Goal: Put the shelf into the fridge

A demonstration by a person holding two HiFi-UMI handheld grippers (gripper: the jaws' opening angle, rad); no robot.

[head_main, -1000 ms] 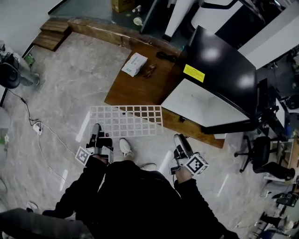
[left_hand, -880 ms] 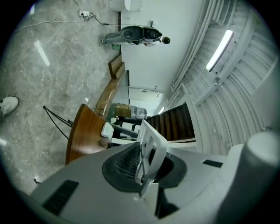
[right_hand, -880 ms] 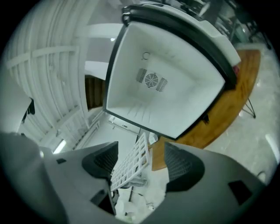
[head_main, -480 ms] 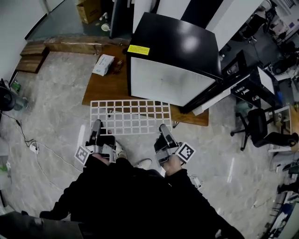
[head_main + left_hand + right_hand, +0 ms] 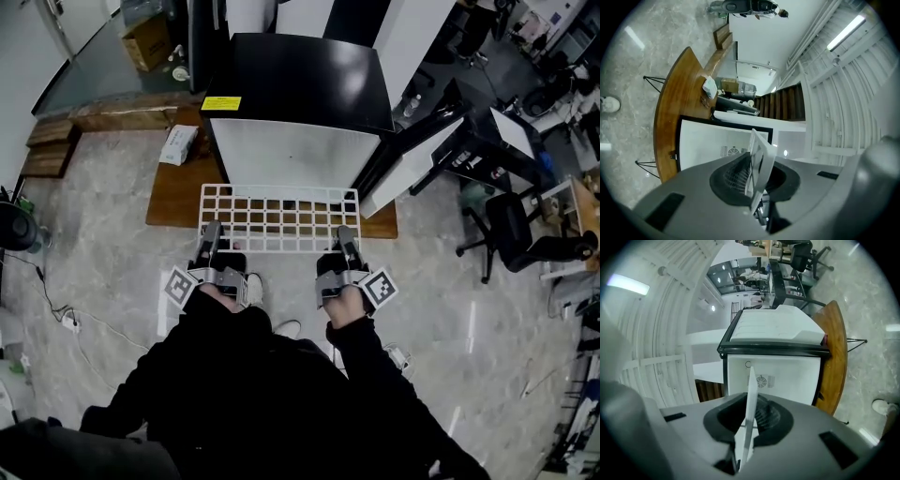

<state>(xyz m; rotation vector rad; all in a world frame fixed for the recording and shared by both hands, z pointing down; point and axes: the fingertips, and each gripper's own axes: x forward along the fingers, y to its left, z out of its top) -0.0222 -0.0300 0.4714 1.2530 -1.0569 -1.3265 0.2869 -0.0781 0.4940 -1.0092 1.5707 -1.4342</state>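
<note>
The white wire-grid shelf (image 5: 279, 217) is held flat in front of the small black fridge (image 5: 295, 155), whose white inside faces me and whose door (image 5: 412, 159) stands open to the right. My left gripper (image 5: 212, 234) is shut on the shelf's near left edge. My right gripper (image 5: 345, 239) is closing its jaws on the near right edge, with the shelf between them. In the left gripper view the shelf (image 5: 759, 161) runs edge-on through the jaws towards the fridge (image 5: 710, 145). The right gripper view shows the same: the shelf (image 5: 750, 399) edge-on, the fridge (image 5: 780, 376) beyond.
The fridge stands on a low wooden table (image 5: 173, 192) with thin metal legs; a white packet (image 5: 178, 143) lies on its left part. An office chair (image 5: 525, 234) is at the right. A cardboard box (image 5: 145, 42) sits at the back left. Cables (image 5: 56, 309) lie on the marble floor at the left.
The view has swung to face the fridge squarely. The right gripper came up to the shelf's near right edge and closed on it. The shelf moved closer to the fridge opening.
</note>
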